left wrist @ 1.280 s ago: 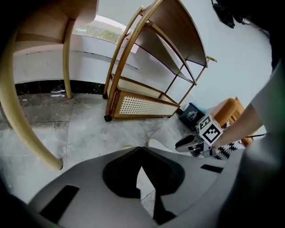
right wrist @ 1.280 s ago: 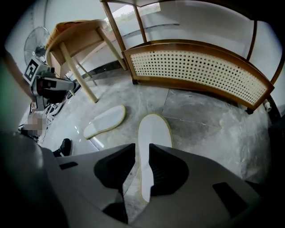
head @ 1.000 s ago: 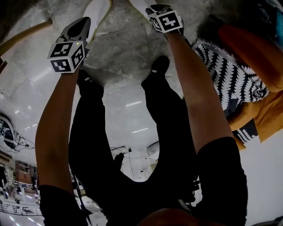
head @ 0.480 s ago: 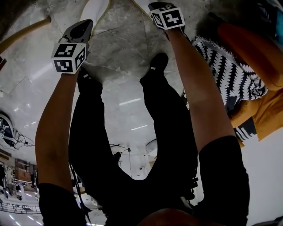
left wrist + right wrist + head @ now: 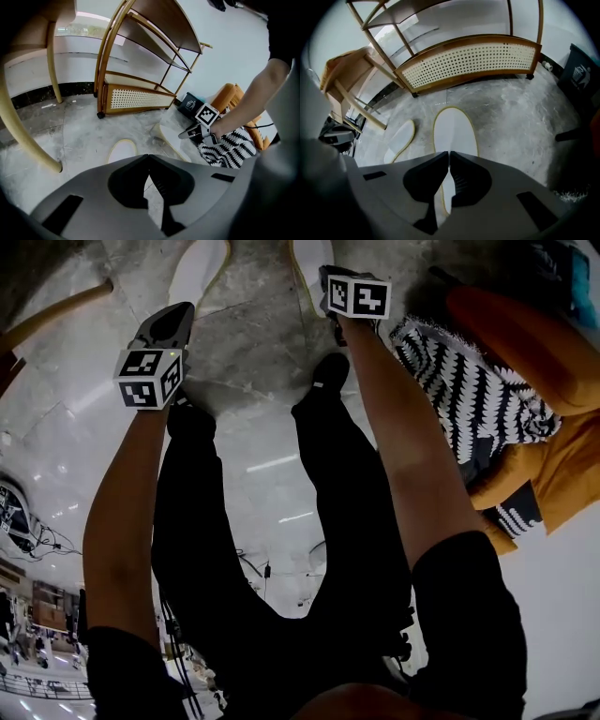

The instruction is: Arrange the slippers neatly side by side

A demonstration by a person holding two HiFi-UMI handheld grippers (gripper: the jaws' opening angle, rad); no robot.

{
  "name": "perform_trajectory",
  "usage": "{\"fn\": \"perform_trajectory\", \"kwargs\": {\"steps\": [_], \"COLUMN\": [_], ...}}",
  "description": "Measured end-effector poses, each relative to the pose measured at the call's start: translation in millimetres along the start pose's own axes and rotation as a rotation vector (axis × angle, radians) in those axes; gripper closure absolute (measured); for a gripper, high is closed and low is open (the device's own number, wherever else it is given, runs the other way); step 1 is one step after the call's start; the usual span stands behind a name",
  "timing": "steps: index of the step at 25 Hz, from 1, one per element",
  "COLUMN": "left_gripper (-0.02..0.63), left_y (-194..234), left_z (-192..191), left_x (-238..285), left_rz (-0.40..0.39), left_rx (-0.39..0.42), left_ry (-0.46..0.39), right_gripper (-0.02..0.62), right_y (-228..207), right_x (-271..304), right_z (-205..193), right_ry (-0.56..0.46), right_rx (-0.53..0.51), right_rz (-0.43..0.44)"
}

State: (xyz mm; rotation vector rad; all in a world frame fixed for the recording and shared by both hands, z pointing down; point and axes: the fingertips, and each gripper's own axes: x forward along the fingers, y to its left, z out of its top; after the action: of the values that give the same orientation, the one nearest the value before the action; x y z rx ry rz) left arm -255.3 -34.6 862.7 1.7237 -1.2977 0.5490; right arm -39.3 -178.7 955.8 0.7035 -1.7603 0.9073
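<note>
Two flat white slippers with yellow rims lie on the grey stone floor, apart from each other. The left slipper is just ahead of my left gripper, whose jaws are shut and empty. The right slipper lies right under my right gripper. Its jaws are shut, the tips meeting above the slipper's middle. I see nothing pinched between them, and contact with the slipper cannot be told.
A curved wooden rack with a cane panel stands beyond the slippers. Wooden furniture legs are at the left. An orange chair with a black-and-white zigzag cloth is at the right. The person's black shoes stand behind the grippers.
The right gripper's marker cube has rolled and now shows a different face. Both grippers have shifted slightly, and more of both slippers shows at the top of the head view.
</note>
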Motion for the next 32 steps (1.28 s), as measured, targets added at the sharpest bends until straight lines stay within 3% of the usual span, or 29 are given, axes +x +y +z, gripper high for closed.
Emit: {"fn": "perform_trajectory", "kwargs": {"steps": [17, 31, 32], "left_gripper": [0.591, 0.591, 0.591], "left_y": [-10, -14, -15], "left_z": [-44, -52, -50], "left_x": [5, 4, 3], "left_rz": [-0.006, -0.016, -0.017], "left_rx": [-0.061, -0.066, -0.065], "left_ry": [0.034, 0.045, 0.044], "right_gripper": [0.555, 0.552, 0.527], "right_y": [-16, -9, -8], "right_x": [27, 37, 36], "right_z": [-37, -39, -37], "right_ry": [0.003, 0.020, 0.021], "right_rx": [0.170, 0.157, 0.158], "right_rz": [-0.041, -0.044, -0.037]}}
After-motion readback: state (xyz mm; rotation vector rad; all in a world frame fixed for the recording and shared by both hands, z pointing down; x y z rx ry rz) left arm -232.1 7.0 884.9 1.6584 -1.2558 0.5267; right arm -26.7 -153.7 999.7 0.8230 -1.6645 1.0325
